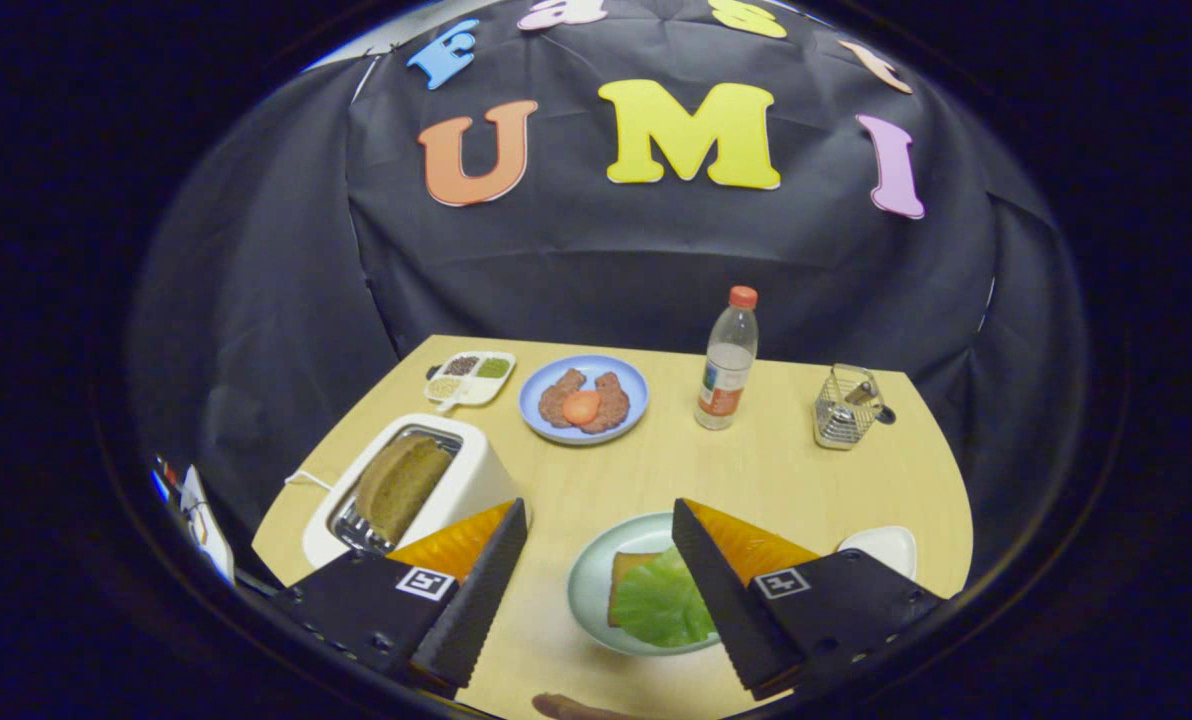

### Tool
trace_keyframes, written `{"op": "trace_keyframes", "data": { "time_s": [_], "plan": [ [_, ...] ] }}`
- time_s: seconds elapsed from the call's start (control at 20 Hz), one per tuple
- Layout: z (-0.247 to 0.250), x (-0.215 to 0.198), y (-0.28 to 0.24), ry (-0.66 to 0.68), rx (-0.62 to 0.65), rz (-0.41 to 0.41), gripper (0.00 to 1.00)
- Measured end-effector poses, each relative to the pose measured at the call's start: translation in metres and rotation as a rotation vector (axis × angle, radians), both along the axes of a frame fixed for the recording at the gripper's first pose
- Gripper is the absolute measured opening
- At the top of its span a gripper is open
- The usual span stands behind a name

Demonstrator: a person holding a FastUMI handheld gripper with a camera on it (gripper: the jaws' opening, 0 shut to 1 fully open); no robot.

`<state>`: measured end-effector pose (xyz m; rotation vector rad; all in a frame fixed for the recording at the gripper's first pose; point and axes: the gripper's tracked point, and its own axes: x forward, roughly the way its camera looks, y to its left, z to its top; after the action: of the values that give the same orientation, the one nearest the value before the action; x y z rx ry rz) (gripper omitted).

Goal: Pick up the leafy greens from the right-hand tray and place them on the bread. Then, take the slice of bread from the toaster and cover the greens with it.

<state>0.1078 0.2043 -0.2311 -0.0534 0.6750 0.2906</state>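
- Now the tongs (599, 580) stand wide open over the near part of the desk (756, 470), with bare wood between the two fingers and nothing gripped.
- Just inside the right finger lies a pale green plate (588, 580); on it a slice of bread (628, 570) carries the leafy greens (661, 605), so the first half of the task looks done.
- The right finger overlaps the far-right part of that plate and hides some of the leaf.
- The second slice (401, 485), which the coming move turns on, stands in the slot of the white toaster (466, 480), ahead of the left finger and just beyond its tip.
- That slice sits on edge, its long axis running from near the left fingertip away and slightly rightward along the slot; its broad faces turn to the toaster's long walls.
- By judgement, the tongs must swing left and line the fingers up across the slice's thin dimension, one to each broad face, before coming down.
- A risk is that a finger strikes the toaster's rim rather than entering the slot.
- Farther ahead between the fingers is a blue plate (584, 400) with two brown patties and an orange-red round; a small divided dish (469, 377) lies left of it.
- Beyond the right finger stand a bottle (727, 360) and a wire basket (844, 408), and a small white dish (881, 548) sits just beside the right finger.
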Motion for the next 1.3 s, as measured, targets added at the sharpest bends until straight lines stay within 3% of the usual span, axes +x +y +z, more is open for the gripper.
{"op": "trace_keyframes", "data": {
  "time_s": [0.35,0.5,0.65,0.9,0.95,1.05,1.3],
  "plan": [
    [0.015,-0.003,0.087,0.056,0.094,0.042,0.96],
    [0.008,-0.007,0.117,0.070,0.065,0.064,0.96],
    [-0.010,-0.005,0.136,0.116,0.014,0.035,0.93],
    [-0.039,-0.001,0.151,0.239,-0.060,-0.053,0.69],
    [-0.043,-0.001,0.152,0.266,-0.081,-0.066,0.68],
    [-0.048,0.002,0.152,0.310,-0.105,-0.088,0.51],
    [-0.055,0.006,0.149,0.373,-0.136,-0.113,0.28]
  ]
}}
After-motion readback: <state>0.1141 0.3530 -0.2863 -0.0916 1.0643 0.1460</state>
